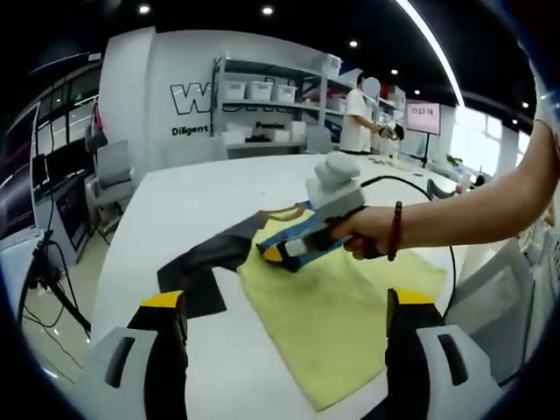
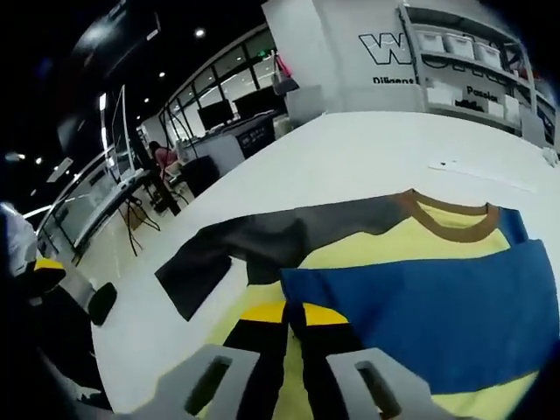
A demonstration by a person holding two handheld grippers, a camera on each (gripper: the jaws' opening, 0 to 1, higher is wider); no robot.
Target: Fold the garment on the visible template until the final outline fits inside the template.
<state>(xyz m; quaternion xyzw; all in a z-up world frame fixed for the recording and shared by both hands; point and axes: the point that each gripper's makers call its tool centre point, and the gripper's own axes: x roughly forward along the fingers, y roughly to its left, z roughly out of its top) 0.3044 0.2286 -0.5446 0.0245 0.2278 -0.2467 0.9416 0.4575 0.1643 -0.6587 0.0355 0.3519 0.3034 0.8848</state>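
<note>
A T-shirt lies on the white table (image 1: pixel 175 201): yellow body (image 1: pixel 341 306), brown collar (image 2: pixel 448 220), dark grey sleeve (image 1: pixel 210 258) spread out to one side. Its blue sleeve (image 2: pixel 420 306) is drawn across the yellow front. My right gripper (image 2: pixel 294 313) has its yellow-tipped jaws together on the blue sleeve's edge. In the left gripper view that right gripper (image 1: pixel 276 254) is held by a hand over the shirt's middle. My left gripper (image 1: pixel 287 302) hangs near the shirt's lower edge, jaws wide apart, holding nothing.
A black cable (image 1: pixel 411 185) runs from the right gripper across the table. Shelves with white bins (image 1: pixel 262 92) stand behind the table, and a person (image 1: pixel 357 114) stands near them. Desks and chairs (image 2: pixel 149 188) line the floor past the table edge.
</note>
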